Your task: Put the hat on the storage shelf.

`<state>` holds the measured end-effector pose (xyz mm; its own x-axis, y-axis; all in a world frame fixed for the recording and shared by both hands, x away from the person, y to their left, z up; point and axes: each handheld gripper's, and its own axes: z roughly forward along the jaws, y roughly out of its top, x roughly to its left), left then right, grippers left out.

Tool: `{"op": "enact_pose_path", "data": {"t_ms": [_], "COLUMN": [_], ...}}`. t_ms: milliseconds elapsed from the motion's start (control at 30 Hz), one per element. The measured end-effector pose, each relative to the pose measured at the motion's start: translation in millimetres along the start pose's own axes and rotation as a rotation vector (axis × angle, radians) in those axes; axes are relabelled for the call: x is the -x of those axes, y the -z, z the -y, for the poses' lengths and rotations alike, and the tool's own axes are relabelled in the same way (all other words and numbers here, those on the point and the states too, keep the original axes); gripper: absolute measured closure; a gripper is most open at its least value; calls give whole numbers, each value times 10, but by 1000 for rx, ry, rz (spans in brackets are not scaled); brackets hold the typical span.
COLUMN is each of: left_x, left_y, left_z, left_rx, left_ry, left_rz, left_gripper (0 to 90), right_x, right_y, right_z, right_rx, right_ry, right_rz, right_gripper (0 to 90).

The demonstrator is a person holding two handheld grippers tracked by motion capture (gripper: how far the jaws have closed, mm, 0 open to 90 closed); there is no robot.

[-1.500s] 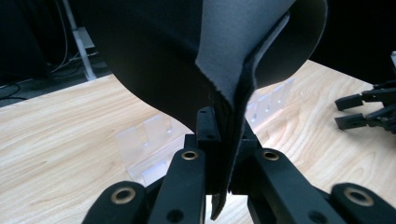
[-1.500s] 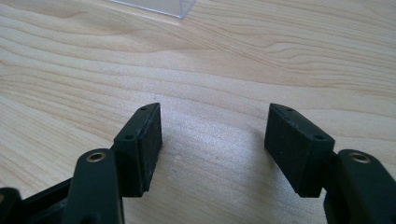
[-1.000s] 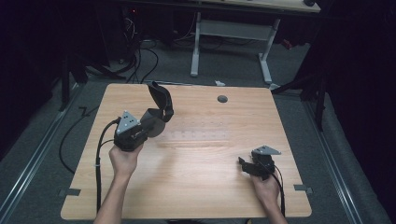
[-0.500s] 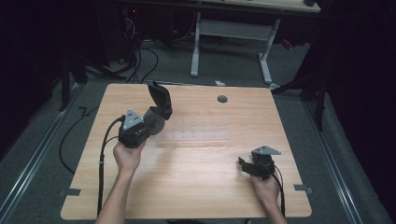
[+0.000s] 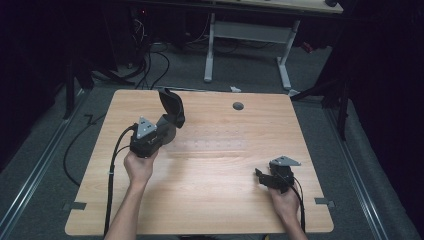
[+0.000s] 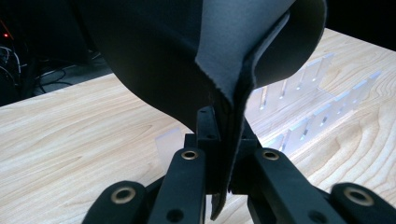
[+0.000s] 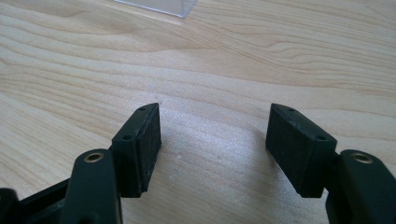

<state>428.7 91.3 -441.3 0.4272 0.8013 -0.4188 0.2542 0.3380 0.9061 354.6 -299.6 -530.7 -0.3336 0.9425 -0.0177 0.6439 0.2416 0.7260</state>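
A dark, floppy sheet (image 5: 171,104), black on one side and grey on the other, curls upward over the table's left half. My left gripper (image 5: 169,124) is shut on its lower edge; in the left gripper view the folded sheet (image 6: 163,56) is pinched between the jaws of the left gripper (image 6: 226,140). Just beyond it a clear slotted rack (image 6: 303,128) lies on the wood and shows faintly as a rack (image 5: 215,145) at mid-table. My right gripper (image 5: 261,175) rests near the front right, and the right gripper (image 7: 215,144) is open over bare wood.
The wooden table (image 5: 225,200) has a round cable hole (image 5: 238,106) near its far edge. A black cable (image 5: 112,170) trails from the left gripper off the front edge. A clear plastic corner (image 7: 159,5) lies ahead of the right gripper. A desk frame stands behind the table.
My left hand has shifted a little to the right and down, carrying the sheet with it. The right hand has stayed still.
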Motion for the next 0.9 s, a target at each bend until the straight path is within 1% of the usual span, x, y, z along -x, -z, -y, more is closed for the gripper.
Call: {"op": "enact_pose_path", "data": {"t_ms": [200,367,467,667,733,900], "left_x": [8,4,13,29,36,22], "left_y": [-18,-33,-44,-83,-97,-108], "left_z": [2,4,16,78,93,132], "left_rx": [2,0,-1,-16,-15,-24], "left_ry": [12,30,31,16,18,5], "left_rz": [-4,0,-3,-12,-11,-13], "left_gripper": [865,865,865,865,865,865], "right_x": [0,-1,-1,-1,-1,-1], "right_y": [0,1,1,1,1,1], "right_z": [0,1,1,1,1,1], "right_rx": [0,0,-1,-1,-1,-1], "right_ry": [0,2,2,2,2,2], "right_rz": [0,0,0,0,0,-1], "right_gripper": [357,356,356,356,356,354]}}
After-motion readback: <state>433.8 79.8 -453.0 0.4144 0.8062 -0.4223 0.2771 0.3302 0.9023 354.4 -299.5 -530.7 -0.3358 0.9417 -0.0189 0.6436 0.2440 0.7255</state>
